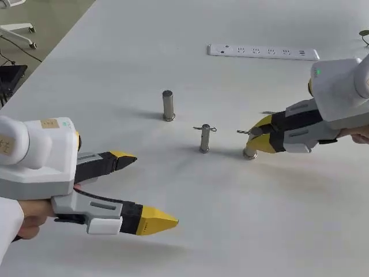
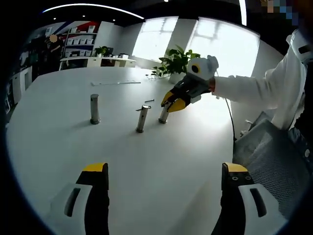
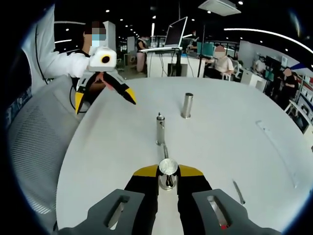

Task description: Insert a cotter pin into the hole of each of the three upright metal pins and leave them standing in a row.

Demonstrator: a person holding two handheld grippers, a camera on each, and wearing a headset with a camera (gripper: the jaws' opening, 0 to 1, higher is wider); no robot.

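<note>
White table point(image 1: 115, 69): right gripper point(image 1: 258, 134) clamped on end pin point(image 1: 250, 153); left gripper point(image 1: 151, 187) jaws apart. Advisable: steady pin vertical, release slowly.

We find no legible text, number or brand in any view. Two tan stickers point(image 1: 49, 123) on the housing of the left gripper point(image 1: 155, 187), lower left of the head view, carry print too small to read. Markings on the power strip point(image 1: 262, 52), upper right, are likewise illegible.

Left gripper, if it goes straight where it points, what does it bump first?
Likely the middle metal pin, though the end pin held by the right gripper stands close beside it; depth is unclear.
</note>
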